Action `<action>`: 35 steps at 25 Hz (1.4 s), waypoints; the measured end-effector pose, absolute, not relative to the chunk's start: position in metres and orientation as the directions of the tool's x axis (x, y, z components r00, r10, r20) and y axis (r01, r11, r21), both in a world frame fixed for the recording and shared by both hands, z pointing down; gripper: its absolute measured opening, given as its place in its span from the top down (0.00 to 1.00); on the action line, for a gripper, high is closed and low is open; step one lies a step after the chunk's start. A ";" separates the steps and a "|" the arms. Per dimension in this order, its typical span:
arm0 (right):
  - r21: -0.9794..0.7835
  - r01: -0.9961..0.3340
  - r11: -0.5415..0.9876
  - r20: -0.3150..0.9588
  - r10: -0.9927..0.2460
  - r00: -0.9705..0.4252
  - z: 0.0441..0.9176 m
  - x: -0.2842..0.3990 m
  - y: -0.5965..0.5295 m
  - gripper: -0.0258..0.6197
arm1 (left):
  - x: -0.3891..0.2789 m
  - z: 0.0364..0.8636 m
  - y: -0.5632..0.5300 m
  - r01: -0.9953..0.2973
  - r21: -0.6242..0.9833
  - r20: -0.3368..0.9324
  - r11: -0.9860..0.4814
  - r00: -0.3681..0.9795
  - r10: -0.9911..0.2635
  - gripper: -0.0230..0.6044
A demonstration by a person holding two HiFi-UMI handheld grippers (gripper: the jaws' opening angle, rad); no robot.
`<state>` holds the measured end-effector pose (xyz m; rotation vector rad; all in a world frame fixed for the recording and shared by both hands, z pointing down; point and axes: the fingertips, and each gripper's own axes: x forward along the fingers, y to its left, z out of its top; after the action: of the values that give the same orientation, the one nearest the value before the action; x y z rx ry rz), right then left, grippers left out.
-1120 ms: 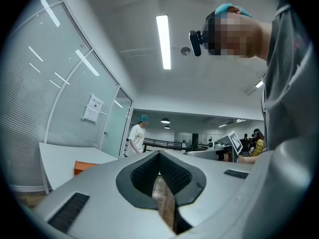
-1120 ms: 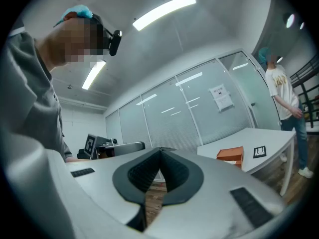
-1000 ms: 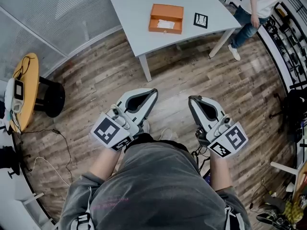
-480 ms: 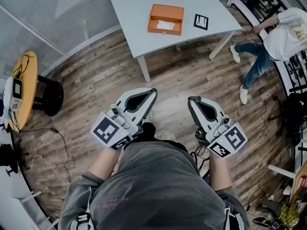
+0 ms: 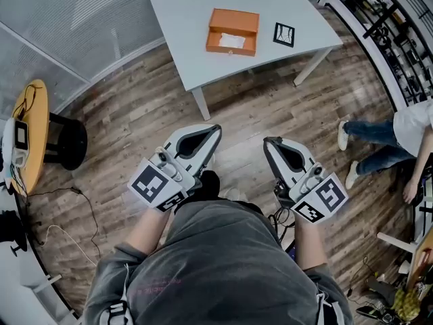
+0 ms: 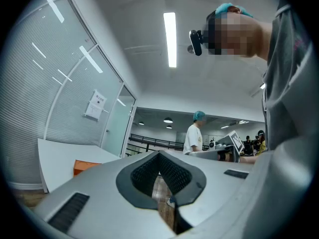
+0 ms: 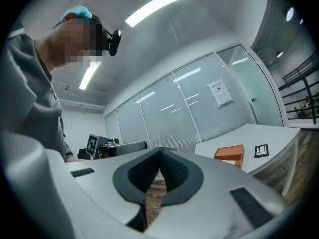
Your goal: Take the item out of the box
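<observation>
Box (image 5: pixel 233 31), orange and open, stands on the grey table (image 5: pixel 183 19). A white item (image 5: pixel 232 40) lies inside it, and a marker card (image 5: pixel 284 34) lies just beside it. The left gripper (image 5: pixel 216 128) and the right gripper (image 5: pixel 267 141) are above the wood floor (image 5: pixel 135 114), well apart from the table. Both have jaws closed, tips together and empty.
</observation>
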<state>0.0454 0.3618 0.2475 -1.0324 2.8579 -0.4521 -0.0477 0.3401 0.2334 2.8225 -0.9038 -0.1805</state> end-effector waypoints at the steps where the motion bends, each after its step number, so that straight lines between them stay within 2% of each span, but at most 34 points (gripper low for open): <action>1: -0.299 -0.614 0.730 0.036 -0.635 -0.772 0.249 0.044 0.354 0.95 | -0.048 0.234 0.332 -0.563 0.202 -0.061 -0.802 0.810 -0.584 0.95; 35: -0.334 -0.678 0.654 0.125 -0.683 -0.720 0.280 -0.047 0.121 0.95 | -0.130 0.274 0.090 -0.482 0.249 -0.013 -0.840 0.865 -0.501 0.95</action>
<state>-0.0470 0.1206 0.2803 -1.1710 2.8466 -0.5665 -0.1301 0.0903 0.2745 2.8007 -0.7497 -0.1133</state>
